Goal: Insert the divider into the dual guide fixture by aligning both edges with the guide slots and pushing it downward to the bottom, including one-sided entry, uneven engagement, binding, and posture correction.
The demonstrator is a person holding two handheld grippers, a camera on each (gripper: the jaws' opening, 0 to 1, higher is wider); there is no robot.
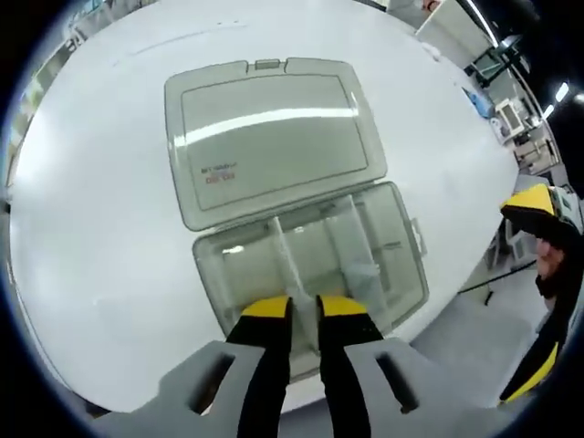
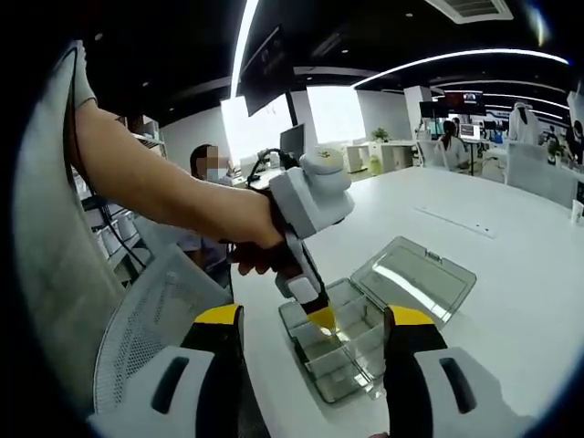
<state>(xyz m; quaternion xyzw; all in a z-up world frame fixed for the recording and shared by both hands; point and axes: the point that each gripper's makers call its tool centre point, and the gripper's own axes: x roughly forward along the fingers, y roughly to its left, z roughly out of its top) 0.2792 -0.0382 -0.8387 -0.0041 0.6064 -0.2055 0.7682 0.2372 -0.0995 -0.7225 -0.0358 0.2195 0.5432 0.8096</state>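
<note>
A clear plastic box (image 1: 397,274) with several compartments lies on the white table (image 1: 100,201), its lid (image 1: 274,137) folded open behind it. A thin clear divider (image 1: 285,251) stands upright in the box and runs toward my left gripper (image 1: 305,308). That gripper's yellow-tipped jaws stand at the box's near edge, nearly closed on the divider's near end. In the right gripper view the left gripper (image 2: 319,316) reaches down into the box (image 2: 351,370). My right gripper (image 2: 315,321) hangs open and empty, back from the box. Its yellow fingertips (image 1: 532,203) show at the right.
The table edge runs close below the box. A person's bare arm (image 2: 164,192) holds the left gripper. A mesh chair back (image 2: 151,315) stands by the table edge. Other desks, monitors and seated people are far behind. The lid (image 2: 415,278) lies flat.
</note>
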